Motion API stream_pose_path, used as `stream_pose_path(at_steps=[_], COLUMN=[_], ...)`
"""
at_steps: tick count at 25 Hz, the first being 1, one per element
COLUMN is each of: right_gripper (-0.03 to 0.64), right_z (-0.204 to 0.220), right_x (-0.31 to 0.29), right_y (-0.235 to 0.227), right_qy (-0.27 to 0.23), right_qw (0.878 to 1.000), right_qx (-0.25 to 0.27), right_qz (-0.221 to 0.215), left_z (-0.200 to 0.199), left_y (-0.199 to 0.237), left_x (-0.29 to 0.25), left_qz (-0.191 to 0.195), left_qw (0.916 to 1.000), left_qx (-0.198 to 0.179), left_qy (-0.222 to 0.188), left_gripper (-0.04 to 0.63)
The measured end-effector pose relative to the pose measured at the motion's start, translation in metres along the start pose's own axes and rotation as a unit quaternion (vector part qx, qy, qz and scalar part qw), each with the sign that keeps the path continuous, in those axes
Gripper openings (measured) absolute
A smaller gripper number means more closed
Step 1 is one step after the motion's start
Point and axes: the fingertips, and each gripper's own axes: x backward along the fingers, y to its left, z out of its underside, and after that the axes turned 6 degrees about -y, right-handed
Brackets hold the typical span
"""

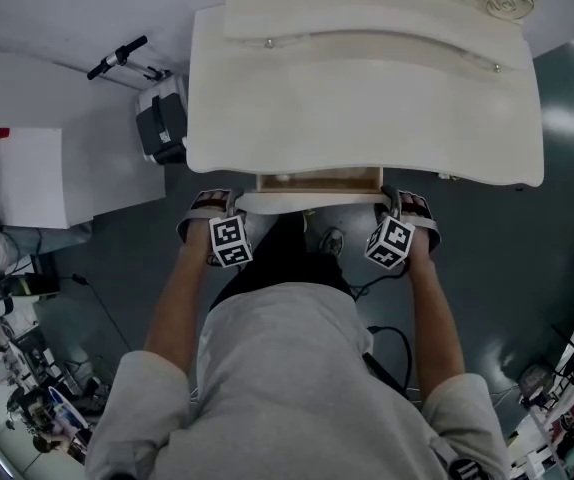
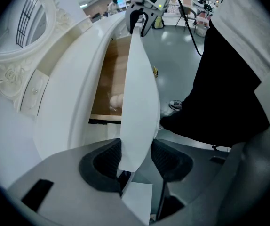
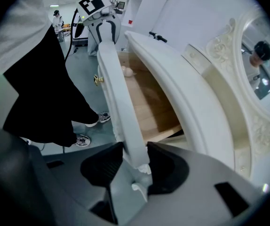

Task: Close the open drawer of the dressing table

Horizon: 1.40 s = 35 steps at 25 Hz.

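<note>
Clamping the partly open drawer [image 1: 319,180] by its front panel, the left gripper [image 2: 136,161] and right gripper [image 3: 135,161] stand wide, pads pressing each end, under the dressing table [image 1: 367,98]. Uneven pushing could skew and jam it.

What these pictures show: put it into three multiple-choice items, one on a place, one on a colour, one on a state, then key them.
1. The left gripper sits:
A) on the tabletop
B) at the left end of the drawer front
C) on the floor

2. The inside of the drawer is:
A) black
B) red
C) wood brown

3. The drawer is:
A) fully shut
B) partly open
C) taken right out

Key:
1 B: its own view shows that panel's end between its jaws.
2 C: tan wood shows inside it.
3 B: a strip of its inside shows past the edge of the dressing table.
</note>
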Motion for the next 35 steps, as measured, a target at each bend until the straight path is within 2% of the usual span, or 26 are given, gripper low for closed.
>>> stream_pose_path(at_steps=[30,35], right_gripper=[0.170,0.176], right_z=[-0.002,-0.004], right_x=[-0.007,-0.007], right_y=[-0.014,-0.017], right_qy=[0.003,0.001], right_qw=[1.000,1.000], right_qx=[-0.005,-0.017], right_qz=[0.000,0.025], left_z=[0.000,0.001], left_y=[0.017,0.019], left_x=[-0.004,-0.005], left_qz=[-0.025,-0.047], left_qw=[0.9997,0.9987], left_qx=[0.007,0.017], left_qy=[0.000,0.003], left_gripper=[0.202,0.207])
